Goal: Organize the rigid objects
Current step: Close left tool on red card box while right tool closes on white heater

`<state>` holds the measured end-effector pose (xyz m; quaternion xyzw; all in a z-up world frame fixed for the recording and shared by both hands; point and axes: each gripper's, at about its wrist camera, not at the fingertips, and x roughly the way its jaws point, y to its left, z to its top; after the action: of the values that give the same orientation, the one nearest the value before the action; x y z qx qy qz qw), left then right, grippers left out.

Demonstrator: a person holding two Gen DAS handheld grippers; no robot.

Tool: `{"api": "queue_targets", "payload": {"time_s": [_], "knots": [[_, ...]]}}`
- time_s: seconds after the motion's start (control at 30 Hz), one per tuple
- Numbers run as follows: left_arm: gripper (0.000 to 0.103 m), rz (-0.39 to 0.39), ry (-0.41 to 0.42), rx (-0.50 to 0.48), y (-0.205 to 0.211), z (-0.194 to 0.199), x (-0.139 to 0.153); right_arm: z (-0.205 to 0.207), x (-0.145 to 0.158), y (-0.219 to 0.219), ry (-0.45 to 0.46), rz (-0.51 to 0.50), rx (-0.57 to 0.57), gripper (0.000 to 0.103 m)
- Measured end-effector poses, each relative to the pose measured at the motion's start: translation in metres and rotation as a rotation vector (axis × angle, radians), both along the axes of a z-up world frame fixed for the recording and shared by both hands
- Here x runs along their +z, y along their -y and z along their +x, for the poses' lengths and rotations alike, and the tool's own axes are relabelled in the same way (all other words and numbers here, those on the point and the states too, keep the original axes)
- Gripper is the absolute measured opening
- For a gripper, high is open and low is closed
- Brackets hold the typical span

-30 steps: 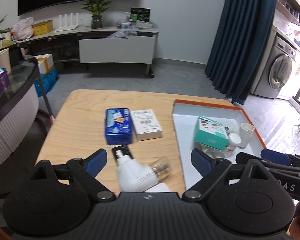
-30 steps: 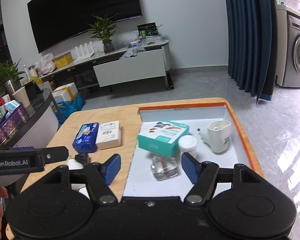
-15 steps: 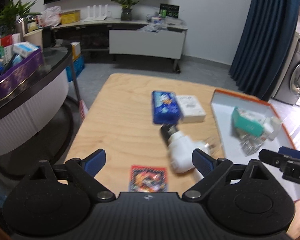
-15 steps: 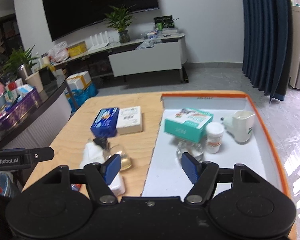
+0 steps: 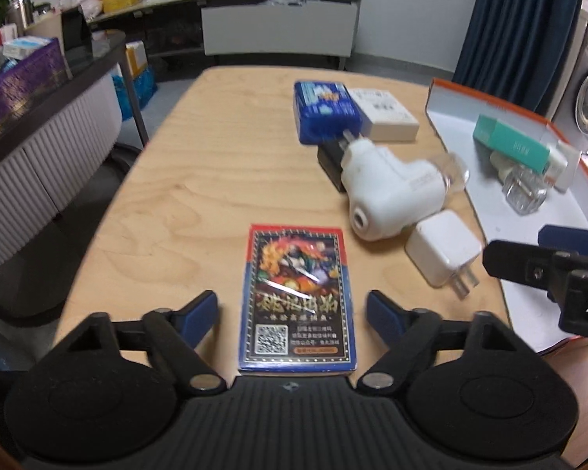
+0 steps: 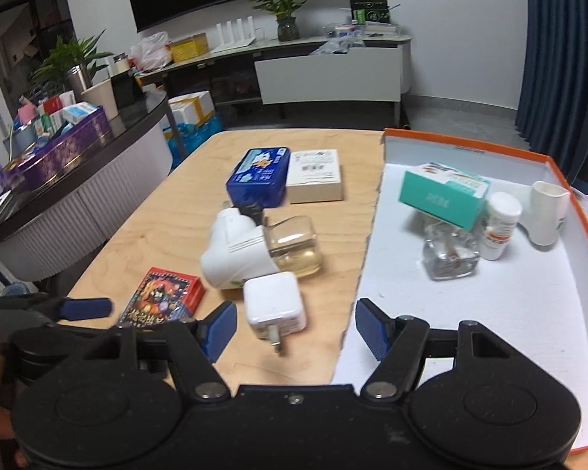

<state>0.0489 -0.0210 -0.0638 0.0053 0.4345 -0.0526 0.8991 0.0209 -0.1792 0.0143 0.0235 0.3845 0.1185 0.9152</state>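
A card box (image 5: pixel 298 293) (image 6: pixel 162 295) lies flat on the wooden table (image 5: pixel 200 180) between the open fingers of my left gripper (image 5: pixel 293 305). A white charger cube (image 5: pixel 443 252) (image 6: pixel 274 303), a white plug-in device with a clear bottle (image 5: pixel 388 190) (image 6: pixel 254 252), a blue tin (image 5: pixel 325 111) (image 6: pixel 258 176) and a white box (image 5: pixel 384 113) (image 6: pixel 313 174) lie beyond. My right gripper (image 6: pixel 290 331) is open and empty, with the charger cube just ahead of its left finger. The orange-rimmed tray (image 6: pixel 490 313) (image 5: pixel 486 102) holds a teal box (image 6: pixel 443 192), a pill bottle (image 6: pixel 499 223), a glass jar (image 6: pixel 449 252) and a white cup (image 6: pixel 547 211).
A dark curved counter (image 6: pixel 78 172) with boxes stands left of the table. A TV bench (image 6: pixel 313 66) lines the back wall, a blue curtain (image 6: pixel 560 58) hangs on the right. The right gripper's body (image 5: pixel 552 270) shows in the left wrist view.
Both grippers have pulled back toward the near table edge. The card box and charger cube have come into view. The left gripper's fingers now flank the card box.
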Motion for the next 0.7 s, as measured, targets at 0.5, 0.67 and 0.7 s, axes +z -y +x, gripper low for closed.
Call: {"api": "queue_targets", "payload": {"time_s": [0.5,0.67,0.7], "knots": [[0.06,-0.022,0.069,0.026,-0.024,-0.001,0.012,0.028,-0.01,-0.026,-0.03,-0.02,0.07,0.083],[0.06,-0.026,0.088,0.052,-0.039,-0.004,0.02,0.036,0.007,-0.034,0.029,-0.025,0.09,0.083],[0.06,-0.029,0.089,0.055,-0.041,-0.004,0.021,0.038,0.01,-0.039,0.035,-0.04,0.125,0.083]]}}
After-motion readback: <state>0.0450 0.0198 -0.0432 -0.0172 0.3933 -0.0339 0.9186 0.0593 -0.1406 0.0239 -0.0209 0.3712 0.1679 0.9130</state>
